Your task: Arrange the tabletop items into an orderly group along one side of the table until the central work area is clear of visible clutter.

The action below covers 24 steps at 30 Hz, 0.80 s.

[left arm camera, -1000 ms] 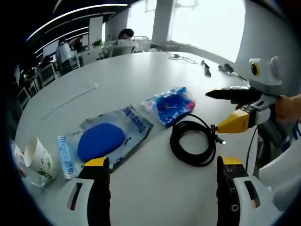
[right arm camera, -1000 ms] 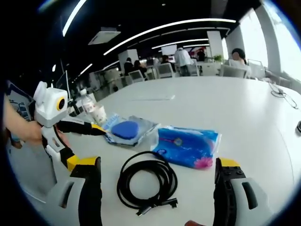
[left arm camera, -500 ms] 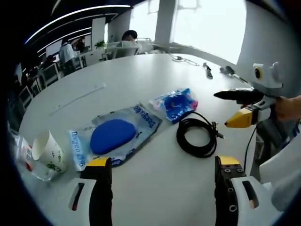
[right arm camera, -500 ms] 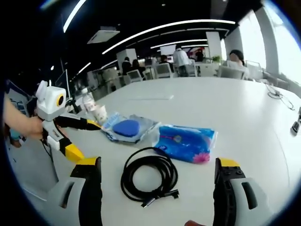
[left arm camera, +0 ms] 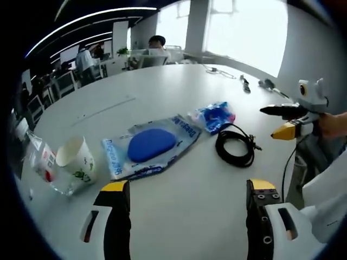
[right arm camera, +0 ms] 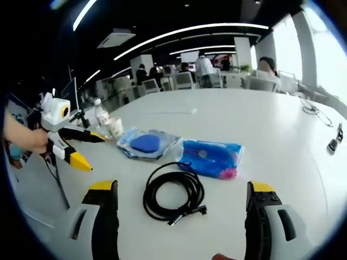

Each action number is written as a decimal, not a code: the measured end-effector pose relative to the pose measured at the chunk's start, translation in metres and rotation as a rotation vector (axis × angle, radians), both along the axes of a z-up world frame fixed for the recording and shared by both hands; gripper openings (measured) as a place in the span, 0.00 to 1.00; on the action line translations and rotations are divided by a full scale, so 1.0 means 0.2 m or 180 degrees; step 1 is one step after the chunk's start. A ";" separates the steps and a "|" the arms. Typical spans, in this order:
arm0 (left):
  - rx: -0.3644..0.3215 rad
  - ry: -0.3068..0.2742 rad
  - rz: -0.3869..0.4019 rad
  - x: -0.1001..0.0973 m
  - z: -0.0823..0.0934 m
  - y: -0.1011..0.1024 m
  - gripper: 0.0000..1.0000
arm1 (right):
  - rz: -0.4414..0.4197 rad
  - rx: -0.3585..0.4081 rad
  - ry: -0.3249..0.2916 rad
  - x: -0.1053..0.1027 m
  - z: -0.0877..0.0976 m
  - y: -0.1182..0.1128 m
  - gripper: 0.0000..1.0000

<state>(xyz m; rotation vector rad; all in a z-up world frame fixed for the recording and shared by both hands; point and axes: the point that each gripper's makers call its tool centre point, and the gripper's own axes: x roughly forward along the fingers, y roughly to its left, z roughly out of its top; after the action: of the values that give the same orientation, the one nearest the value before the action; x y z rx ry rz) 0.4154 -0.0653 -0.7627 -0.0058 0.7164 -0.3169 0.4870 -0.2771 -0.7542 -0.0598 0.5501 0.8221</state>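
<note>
**Both claws pulled back, items still spread across the table**

The white table (left arm camera: 179, 179) carries everything. In the left gripper view the largest item, a clear packet with a blue pad (left arm camera: 150, 145) inside, lies near the middle. Right of it sits the blue patterned pack (left arm camera: 216, 115), and just nearer on that side the coiled black cable (left arm camera: 235, 149). At the far left a paper cup (left arm camera: 77, 160) stands upright against a plastic bottle (left arm camera: 46, 165) lying on its side.

In the right gripper view the cable (right arm camera: 173, 192) lies closest, between the jaws, with the blue patterned pack (right arm camera: 211, 158) just beyond it and the packet (right arm camera: 146, 144) further left.

The left claw (left arm camera: 181, 187) is spread wide and holds nothing; the right claw (right arm camera: 181, 189) is likewise wide and empty, both above the table.

Compared with a second ago, every item looks smaller and further off in both views, so both cameras have drawn back. The cup and bottle now sit fully in the left gripper view. The items themselves keep their places relative to one another.
</note>
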 end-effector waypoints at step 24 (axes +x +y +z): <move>-0.0065 -0.0102 0.0388 -0.32 0.07 0.40 0.84 | -0.0094 -0.0100 -0.0045 -0.19 0.03 0.04 0.96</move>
<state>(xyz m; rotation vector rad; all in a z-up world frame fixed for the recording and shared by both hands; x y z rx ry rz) 0.3511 0.0154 -0.7485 -0.0636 0.6778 -0.2072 0.4486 -0.2687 -0.7485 -0.0861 0.5494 0.7838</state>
